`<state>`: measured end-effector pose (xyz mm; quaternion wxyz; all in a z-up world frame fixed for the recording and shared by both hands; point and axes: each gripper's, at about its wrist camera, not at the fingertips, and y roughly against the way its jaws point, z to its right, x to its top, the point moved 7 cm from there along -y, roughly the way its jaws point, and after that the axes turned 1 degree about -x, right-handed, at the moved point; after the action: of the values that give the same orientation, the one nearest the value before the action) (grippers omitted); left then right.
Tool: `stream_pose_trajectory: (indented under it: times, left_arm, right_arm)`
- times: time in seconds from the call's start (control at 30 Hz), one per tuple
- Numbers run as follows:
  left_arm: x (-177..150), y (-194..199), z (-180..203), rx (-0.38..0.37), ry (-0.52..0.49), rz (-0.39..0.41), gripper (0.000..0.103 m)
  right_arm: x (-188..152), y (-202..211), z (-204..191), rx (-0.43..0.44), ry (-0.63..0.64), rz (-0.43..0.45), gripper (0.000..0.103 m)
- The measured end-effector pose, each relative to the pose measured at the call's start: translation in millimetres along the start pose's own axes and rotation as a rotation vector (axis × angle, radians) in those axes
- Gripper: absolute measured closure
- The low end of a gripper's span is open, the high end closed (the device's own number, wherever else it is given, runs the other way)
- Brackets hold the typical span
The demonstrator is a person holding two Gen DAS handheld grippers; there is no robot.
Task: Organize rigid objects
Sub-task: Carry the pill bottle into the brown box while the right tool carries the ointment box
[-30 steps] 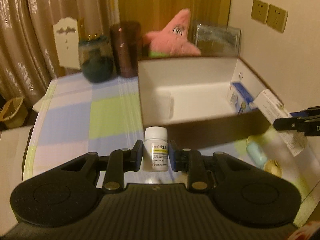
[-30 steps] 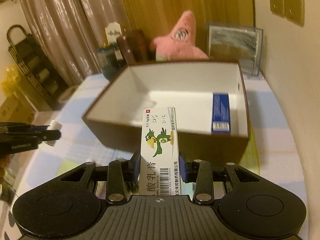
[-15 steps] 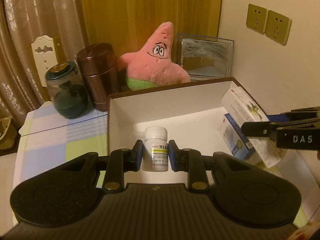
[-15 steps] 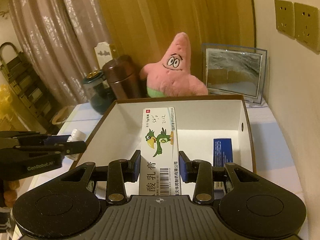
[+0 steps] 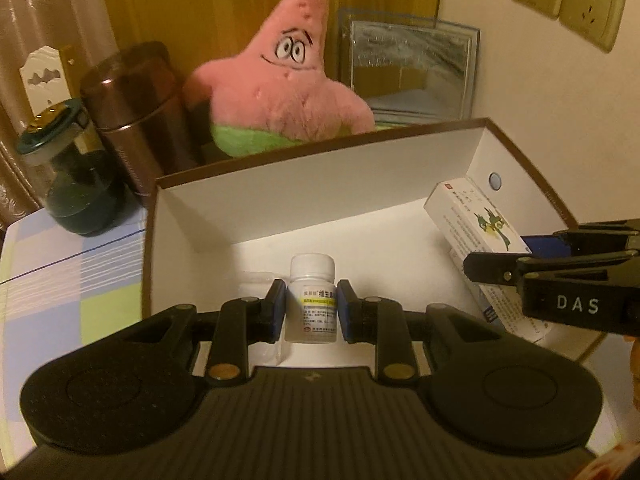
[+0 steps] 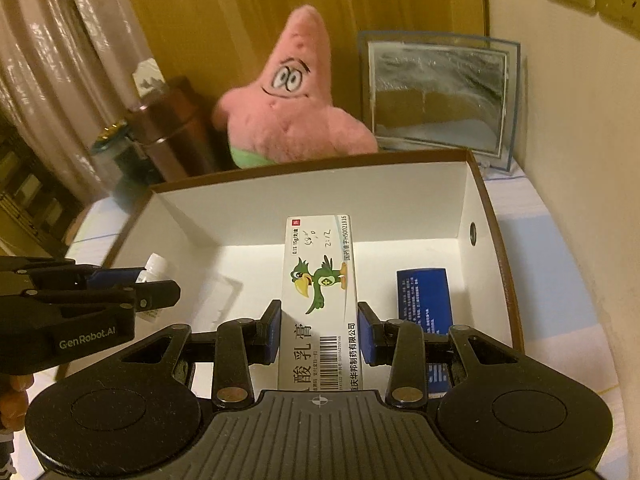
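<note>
Both tongs now lower inside box (image 5: 280,192), checked tablecloth (image 5: 60,280), curtains (image 6: 80,60)

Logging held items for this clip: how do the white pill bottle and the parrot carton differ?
The white pill bottle is a small round capped container; the parrot carton is a long flat rectangular pack. The left gripper holds the bottle, the right gripper the carton. Both are clamped over the open box.

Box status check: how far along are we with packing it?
Done: a blue carton already lies in the white box. In hand: the left tongs grip a white pill bottle and the right tongs grip a parrot-print carton, both held inside the box. Left: release both.
</note>
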<state>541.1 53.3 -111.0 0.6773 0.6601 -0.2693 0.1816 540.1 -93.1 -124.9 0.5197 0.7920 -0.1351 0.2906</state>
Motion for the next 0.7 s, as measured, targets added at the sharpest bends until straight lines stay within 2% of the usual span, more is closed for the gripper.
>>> stream_pose_trajectory:
  times: [0.33, 0.7]
  left_arm:
    - [8, -42, -2, 0.001, -0.017, -0.045, 0.078]
    - [13, -66, 3, -0.01, -0.029, -0.055, 0.076]
  right_arm:
    - [6, -34, 10, -0.032, 0.001, -0.042, 0.065]
    - [13, -47, 14, -0.062, 0.032, -0.022, 0.065]
